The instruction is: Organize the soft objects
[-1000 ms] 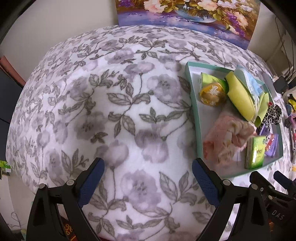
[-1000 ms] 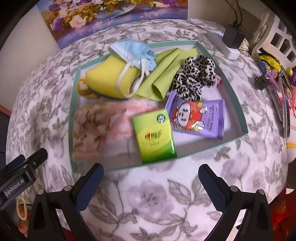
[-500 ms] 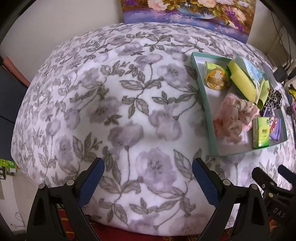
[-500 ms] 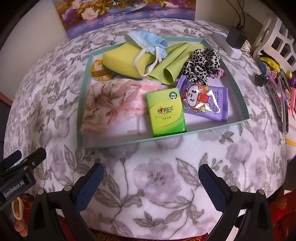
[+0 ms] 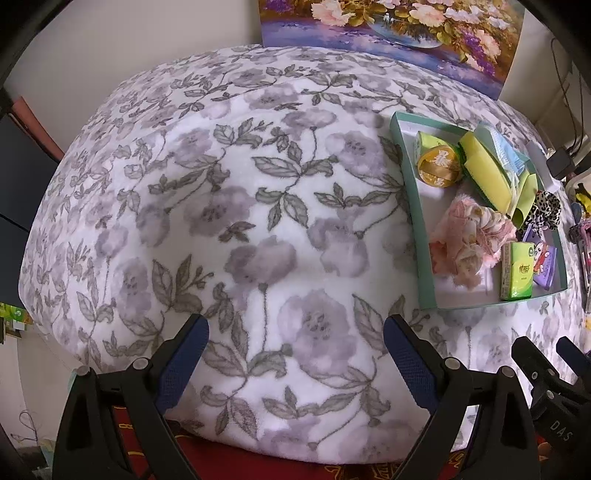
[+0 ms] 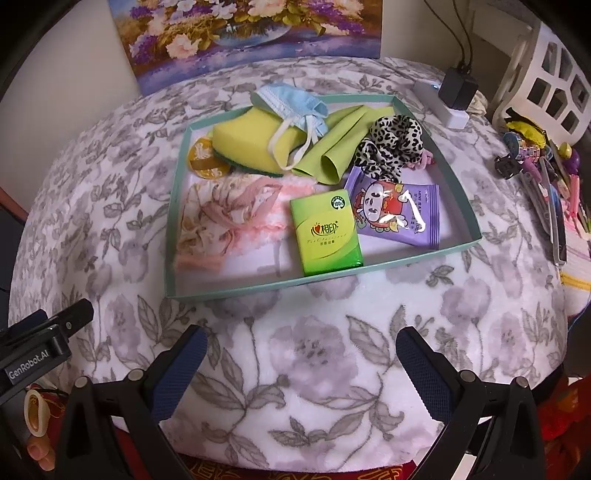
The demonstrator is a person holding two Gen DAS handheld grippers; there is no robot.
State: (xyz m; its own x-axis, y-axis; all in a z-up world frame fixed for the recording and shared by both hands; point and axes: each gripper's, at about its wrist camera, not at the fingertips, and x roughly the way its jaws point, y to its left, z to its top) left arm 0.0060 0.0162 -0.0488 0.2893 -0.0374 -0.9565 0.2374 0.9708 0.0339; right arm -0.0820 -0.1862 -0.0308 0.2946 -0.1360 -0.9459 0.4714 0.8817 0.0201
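Observation:
A shallow teal tray [image 6: 321, 278] [image 5: 424, 280] sits on the flowered blanket and holds soft items: a pink floral cloth [image 6: 229, 218] [image 5: 469, 240], a green tissue pack [image 6: 325, 232] [image 5: 517, 271], a purple wipes packet [image 6: 399, 214], a leopard scrunchie [image 6: 395, 144], a yellow sponge [image 6: 247, 140], a blue face mask [image 6: 291, 101] and a green cloth [image 6: 340, 144]. My right gripper [image 6: 301, 354] is open and empty, in front of the tray. My left gripper [image 5: 295, 343] is open and empty over bare blanket, left of the tray.
A flower painting [image 6: 251, 33] leans at the back. A power strip with a plug [image 6: 448, 99], a white rack [image 6: 546, 85] and a heap of hair clips and small items [image 6: 546, 184] lie to the right of the tray. The blanket's front edge drops to red fabric [image 5: 258, 465].
Both grippers have drawn back and up from the tray, so it looks smaller and farther. Both stay open. The tray's items have not moved.

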